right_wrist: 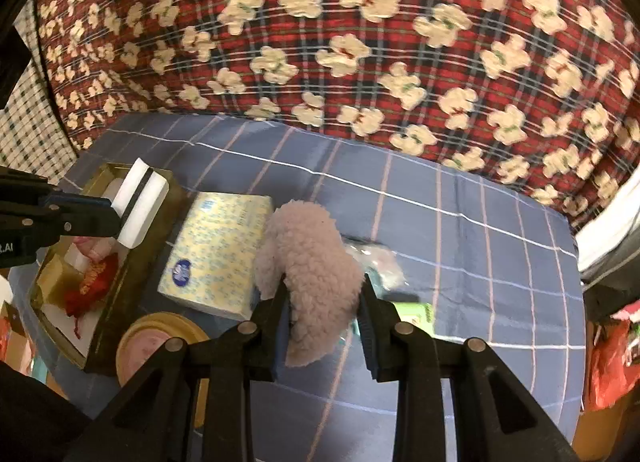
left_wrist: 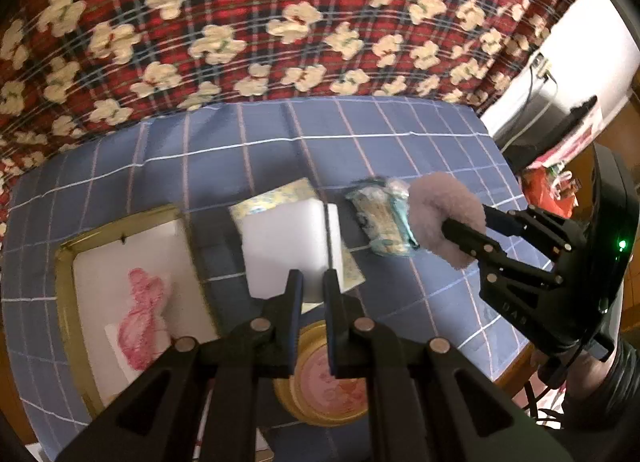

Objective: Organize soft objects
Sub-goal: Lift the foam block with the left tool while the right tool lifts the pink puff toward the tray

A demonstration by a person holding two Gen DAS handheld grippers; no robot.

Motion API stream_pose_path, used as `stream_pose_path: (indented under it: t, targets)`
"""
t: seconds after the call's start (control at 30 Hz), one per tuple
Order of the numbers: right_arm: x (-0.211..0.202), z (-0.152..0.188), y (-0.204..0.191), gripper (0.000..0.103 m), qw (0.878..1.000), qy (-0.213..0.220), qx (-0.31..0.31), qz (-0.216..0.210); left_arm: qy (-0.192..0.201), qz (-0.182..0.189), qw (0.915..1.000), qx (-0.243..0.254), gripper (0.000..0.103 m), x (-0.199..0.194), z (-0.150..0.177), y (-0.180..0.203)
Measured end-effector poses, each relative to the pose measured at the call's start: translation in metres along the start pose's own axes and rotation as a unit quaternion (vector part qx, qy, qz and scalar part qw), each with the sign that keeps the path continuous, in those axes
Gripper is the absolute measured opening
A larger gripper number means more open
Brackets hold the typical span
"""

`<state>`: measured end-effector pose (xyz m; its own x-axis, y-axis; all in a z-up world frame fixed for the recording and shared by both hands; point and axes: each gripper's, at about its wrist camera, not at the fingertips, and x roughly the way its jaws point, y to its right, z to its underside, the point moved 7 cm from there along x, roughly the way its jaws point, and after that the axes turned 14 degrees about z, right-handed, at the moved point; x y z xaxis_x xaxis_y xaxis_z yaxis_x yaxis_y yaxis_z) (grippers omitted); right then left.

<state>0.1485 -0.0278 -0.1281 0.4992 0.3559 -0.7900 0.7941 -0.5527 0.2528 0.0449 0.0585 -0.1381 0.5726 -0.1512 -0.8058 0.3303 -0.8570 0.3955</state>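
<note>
White sponge (right_wrist: 140, 202) pinched in left fingers (right_wrist: 116, 218), fleece (right_wrist: 316, 274) in right fingers (right_wrist: 280, 318), wrapped packet (left_wrist: 380, 222) half-hidden behind.

The right gripper (right_wrist: 325, 326) clamps a fluffy pale pink toy (right_wrist: 308, 270) between its two fingers, above a blue checked tablecloth (right_wrist: 460, 262). At the left edge, the left gripper (right_wrist: 116, 218) pinches a white foam block (right_wrist: 140, 204) over a gold tray (right_wrist: 116, 302). A yellow tissue pack (right_wrist: 216, 250) lies just beside the tray, near a round gold lid (right_wrist: 160, 338). A red plaid blanket (right_wrist: 360, 42) with cream bears fills the background.
</note>
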Motion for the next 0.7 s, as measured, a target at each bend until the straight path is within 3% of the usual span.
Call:
stream_pose_path:
  t: [0.7]
  targets:
    - [0.006, -0.041, -0.092, 0.032, 0.994, 0.027, -0.078, -0.065, 0.041, -0.045, 0.9949, -0.08, 0.007, -0.05, 0.017, -0.078]
